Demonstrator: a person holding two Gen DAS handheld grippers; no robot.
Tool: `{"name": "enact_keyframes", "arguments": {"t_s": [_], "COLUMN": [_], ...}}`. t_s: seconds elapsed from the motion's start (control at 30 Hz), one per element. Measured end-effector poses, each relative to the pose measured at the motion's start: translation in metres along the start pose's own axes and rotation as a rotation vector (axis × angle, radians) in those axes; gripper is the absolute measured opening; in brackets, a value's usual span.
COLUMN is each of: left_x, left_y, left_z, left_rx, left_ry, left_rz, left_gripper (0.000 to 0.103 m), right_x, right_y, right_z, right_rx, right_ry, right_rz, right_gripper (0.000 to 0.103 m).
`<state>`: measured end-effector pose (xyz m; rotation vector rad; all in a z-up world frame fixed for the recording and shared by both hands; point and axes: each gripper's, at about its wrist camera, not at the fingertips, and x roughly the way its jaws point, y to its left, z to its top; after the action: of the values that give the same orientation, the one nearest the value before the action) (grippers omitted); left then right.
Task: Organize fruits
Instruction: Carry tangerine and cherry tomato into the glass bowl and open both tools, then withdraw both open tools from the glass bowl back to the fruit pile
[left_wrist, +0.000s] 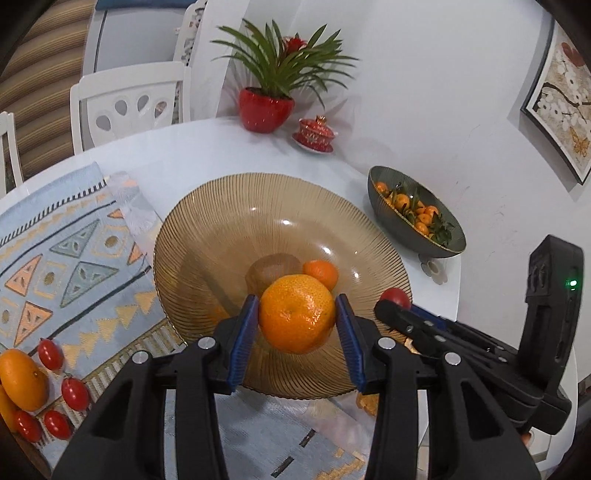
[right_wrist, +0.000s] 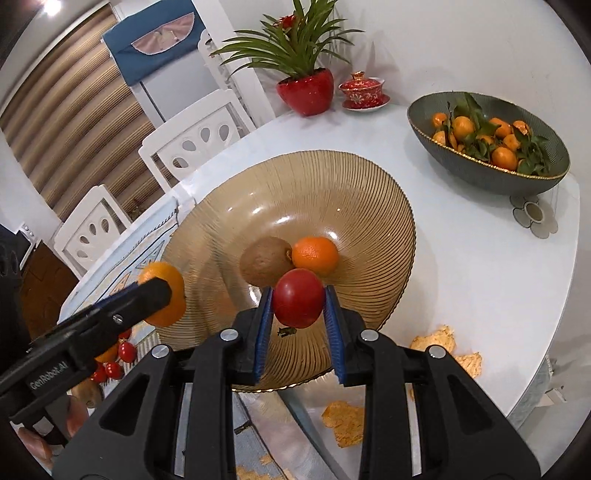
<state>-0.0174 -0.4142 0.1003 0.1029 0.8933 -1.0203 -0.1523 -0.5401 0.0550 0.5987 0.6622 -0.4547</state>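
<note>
While the left hand-held gripper (left_wrist: 297, 325) clamps a dimpled orange (left_wrist: 297, 314), the right hand-held gripper (right_wrist: 298, 310) pinches a glossy tomato (right_wrist: 298, 302) over the ribbed amber bowl (right_wrist: 369, 192).

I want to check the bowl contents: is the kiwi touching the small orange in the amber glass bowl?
Touching. In the right wrist view the kiwi and the small orange press side by side with no gap, low in the amber glass bowl.

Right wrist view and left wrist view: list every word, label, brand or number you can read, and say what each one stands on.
"GenRobot.AI": white lettering on the black body of the left tongs, readable in the right wrist view only.
Nothing else is readable: the red lidded cup bears gold decoration, not text, and the wall picture shows flowers and a butterfly.
</note>
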Motion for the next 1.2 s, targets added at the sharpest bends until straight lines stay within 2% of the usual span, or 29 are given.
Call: {"name": "enact_keyframes", "arguments": {"t_s": [0.07, 0.13, 0.53, 0.67, 0.77, 0.9, 0.97, 1.2], "left_x": [0.000, -0.003, -0.049, -0.066, -0.089, -0.120, -0.136, -0.202], "left_y": [0.002, 0.004, 0.016, 0.023, 0.028, 0.035, 0.041, 0.083], "left_z": [0.000, 0.000, -0.015, -0.022, -0.028, -0.037, -0.043, -0.063], "left_rx": [-0.006, -0.017, -0.039, -0.072, -0.065, -0.056, -0.059, -0.101], "left_ry": [-0.005, -0.012, -0.057, -0.056, -0.094, -0.138, -0.160, -0.254], "left_rz": [-0.003, -0.002, -0.008, -0.049, -0.014, 0.028, 0.050, 0.152], "left_gripper": [0.050, 0.053, 0.053, 0.054, 0.063, 0.064, 0.068, 0.075], "right_x": [-0.001, -0.001, -0.025, -0.034, -0.042, -0.049, -0.050, -0.043], "right_y": [-0.001, -0.001, 0.021, 0.041, 0.063, 0.095, 0.114, 0.168], "right_z": [0.001, 0.001, -0.010, -0.017, -0.023, -0.034, -0.040, -0.061], "right_rx": [0.006, 0.015, -0.018, -0.062, -0.113, -0.188, -0.227, -0.326], "right_ry": [-0.006, -0.005, -0.022, -0.022, -0.029, -0.032, -0.026, 0.005], "right_rz": [-0.012, -0.015, 0.017, 0.042, 0.065, 0.100, 0.117, 0.160], "right_gripper": [0.030, 0.034, 0.034, 0.034, 0.034, 0.034, 0.034, 0.034]}}
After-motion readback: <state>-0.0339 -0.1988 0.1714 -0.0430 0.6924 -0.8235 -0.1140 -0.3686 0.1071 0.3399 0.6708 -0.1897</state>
